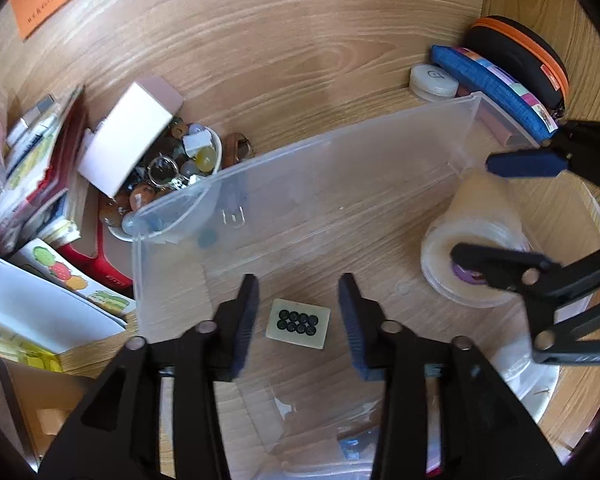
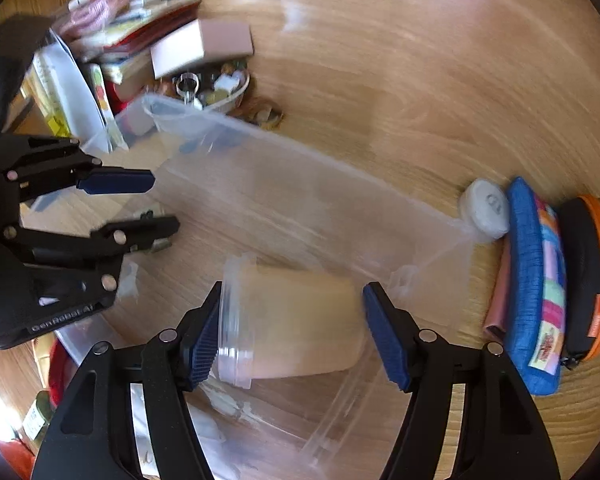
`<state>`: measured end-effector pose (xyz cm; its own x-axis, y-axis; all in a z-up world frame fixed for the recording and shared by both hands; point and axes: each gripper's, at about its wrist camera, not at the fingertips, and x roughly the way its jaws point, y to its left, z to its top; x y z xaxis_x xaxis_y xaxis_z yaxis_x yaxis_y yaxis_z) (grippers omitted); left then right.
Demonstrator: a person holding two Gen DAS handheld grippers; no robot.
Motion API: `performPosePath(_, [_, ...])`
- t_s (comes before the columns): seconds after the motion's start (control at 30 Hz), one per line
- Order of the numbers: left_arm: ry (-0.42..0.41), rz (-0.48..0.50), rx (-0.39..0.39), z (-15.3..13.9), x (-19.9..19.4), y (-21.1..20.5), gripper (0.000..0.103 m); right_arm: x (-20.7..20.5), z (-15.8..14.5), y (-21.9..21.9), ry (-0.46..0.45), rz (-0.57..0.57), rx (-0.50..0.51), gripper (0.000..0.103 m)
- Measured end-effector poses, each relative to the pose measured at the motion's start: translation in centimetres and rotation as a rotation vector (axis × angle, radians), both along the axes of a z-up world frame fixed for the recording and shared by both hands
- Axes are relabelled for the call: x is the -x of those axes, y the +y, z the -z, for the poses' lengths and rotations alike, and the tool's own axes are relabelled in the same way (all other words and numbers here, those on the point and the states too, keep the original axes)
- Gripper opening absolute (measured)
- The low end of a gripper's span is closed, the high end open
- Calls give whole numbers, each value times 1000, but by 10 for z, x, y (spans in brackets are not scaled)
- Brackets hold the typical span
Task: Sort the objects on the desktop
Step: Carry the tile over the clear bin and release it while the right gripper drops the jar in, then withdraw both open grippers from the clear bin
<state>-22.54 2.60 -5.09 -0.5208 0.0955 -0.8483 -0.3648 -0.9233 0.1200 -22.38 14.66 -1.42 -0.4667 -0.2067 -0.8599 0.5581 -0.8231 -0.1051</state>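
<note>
left wrist view: your left gripper (image 1: 299, 322) gapes empty, straddling the button card (image 1: 298, 323) on the clear bin (image 1: 300, 168) floor.

right wrist view: your right gripper (image 2: 292, 332), wide open, brackets the tub (image 2: 296, 320), lying sideways across the jaws, ungripped.

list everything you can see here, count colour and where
clear bin: 1, transparent, centre of the wooden desk
button card: 1, pale with black dots, inside bin, between left fingers
lidded jar: 1, translucent cream, on its side in bin
trinket bowl: 1, white, behind bin's left corner
pink box: 1, over bowl
books: a stack, mixed colours, far left
round tub: 1, white, behind bin's right end
pencil pouch: 1, blue
zip case: 1, black and orange
left gripper: open
right gripper: open around jar
</note>
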Motion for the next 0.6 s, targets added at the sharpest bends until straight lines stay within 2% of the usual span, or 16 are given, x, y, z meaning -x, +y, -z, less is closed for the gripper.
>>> performPosePath(0.1, [27,4,11,-4,-5,1,52,-7,-11,5,38,8,-3,72])
performPosePath(0.13, [32,7,12,-5,-5,2,53,-8,-12,4,49,10,-2,73])
performPosePath(0.2, [53,6,21,-9,-10,5,62,-12,-18,5,66,15,5,73])
performPosePath(0.37, [102,-4,29,-24,-23,9,69,-32,-35,15,121,30,12,74])
performPosePath(0.53, [148,-7,13,-43,-39,5,80,-48,-50,20,162,47,15,74])
performPosePath(0.6, [169,-16,9,-52,-48,3,90,-56,-58,23,174,47,30,74])
